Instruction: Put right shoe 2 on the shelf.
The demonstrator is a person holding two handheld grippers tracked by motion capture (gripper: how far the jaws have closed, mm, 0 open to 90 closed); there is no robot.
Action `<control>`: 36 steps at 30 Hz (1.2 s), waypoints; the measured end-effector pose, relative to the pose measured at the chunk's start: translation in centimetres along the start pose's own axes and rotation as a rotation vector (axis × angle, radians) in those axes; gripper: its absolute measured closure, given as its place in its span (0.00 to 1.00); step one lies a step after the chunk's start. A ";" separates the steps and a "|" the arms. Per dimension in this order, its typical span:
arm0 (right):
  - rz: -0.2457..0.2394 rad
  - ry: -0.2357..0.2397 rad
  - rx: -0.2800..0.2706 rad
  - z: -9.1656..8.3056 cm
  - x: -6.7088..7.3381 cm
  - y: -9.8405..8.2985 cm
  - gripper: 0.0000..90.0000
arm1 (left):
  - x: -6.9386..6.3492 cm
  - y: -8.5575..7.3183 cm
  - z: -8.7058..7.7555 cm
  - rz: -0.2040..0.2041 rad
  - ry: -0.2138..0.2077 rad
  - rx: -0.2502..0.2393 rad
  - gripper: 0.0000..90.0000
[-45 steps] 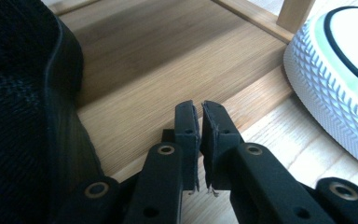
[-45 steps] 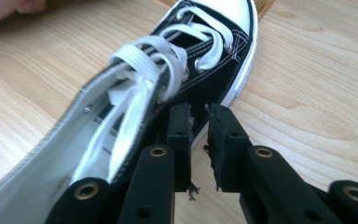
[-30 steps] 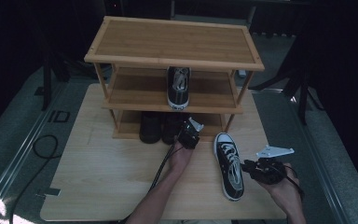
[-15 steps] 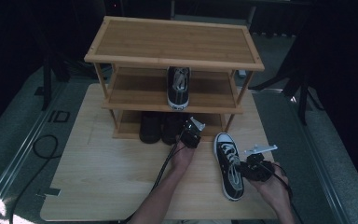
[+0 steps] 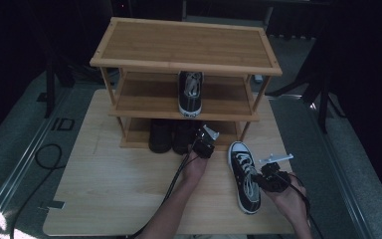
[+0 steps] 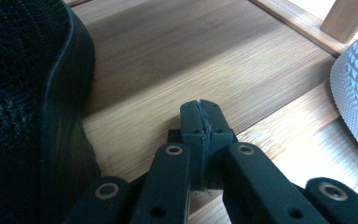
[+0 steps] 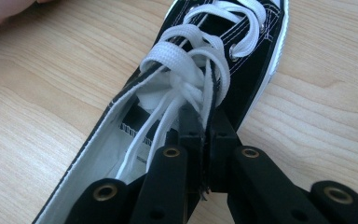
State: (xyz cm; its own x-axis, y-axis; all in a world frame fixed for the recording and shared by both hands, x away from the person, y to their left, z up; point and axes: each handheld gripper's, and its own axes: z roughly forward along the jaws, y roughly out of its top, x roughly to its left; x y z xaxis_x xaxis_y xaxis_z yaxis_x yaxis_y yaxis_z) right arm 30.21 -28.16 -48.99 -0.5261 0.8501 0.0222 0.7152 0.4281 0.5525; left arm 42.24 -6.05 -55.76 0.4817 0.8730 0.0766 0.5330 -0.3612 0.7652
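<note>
While the black sneaker (image 5: 243, 177) lies flat on the wooden table (image 5: 114, 184), toe toward the shoe rack (image 5: 186, 47) and just in front of its lower right leg, the right gripper (image 7: 200, 126) has its jaws pinched together on the shoe's side wall right beside the white laces (image 7: 186, 79). The canvas looks soft and thin, so it will likely fold and let the shoe droop from a single pinch; the rubber sole is the stiffer, heavier part. A hold at the collar near the eyelets seems sound, since the fabric is doubled there. The left gripper (image 6: 200, 116) is closed on nothing, resting on the rack's bottom shelf (image 6: 177, 56) beside a dark shoe (image 6: 23, 107).
</note>
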 end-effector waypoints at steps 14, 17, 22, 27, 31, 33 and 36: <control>-0.045 0.060 -0.045 -0.9 -0.8 0.3 0.99 | -0.1 -0.1 0.0 -0.002 0.004 -0.004 1.00; -0.061 0.078 -0.054 -1.1 -0.8 0.4 0.99 | -0.1 -0.1 0.0 -0.003 0.005 -0.005 1.00; -0.089 0.089 -0.058 -1.3 -1.0 0.9 0.99 | -0.1 -0.1 0.0 -0.003 0.005 -0.005 1.00; -0.094 0.100 -0.071 -1.9 -1.5 1.3 0.99 | -0.1 -0.1 0.0 -0.003 0.006 -0.004 1.00; -0.100 0.102 -0.087 -2.8 -2.0 1.8 0.98 | -0.1 -0.1 0.0 -0.003 0.006 -0.004 1.00; -0.105 0.096 -0.092 -3.2 -2.1 2.1 0.99 | -0.1 -0.1 0.0 -0.003 0.006 -0.004 1.00; -0.110 0.097 -0.101 -3.9 -2.3 2.5 0.99 | -0.1 -0.1 0.0 -0.004 0.006 -0.004 1.00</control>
State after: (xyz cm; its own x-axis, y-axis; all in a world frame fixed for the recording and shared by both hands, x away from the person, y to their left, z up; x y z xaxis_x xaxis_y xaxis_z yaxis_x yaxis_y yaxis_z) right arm 31.44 -30.26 -44.41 -0.6436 0.7646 0.0344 0.6038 0.4795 0.6368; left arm 42.17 -6.09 -55.80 0.4757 0.8762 0.0774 0.5321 -0.3567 0.7679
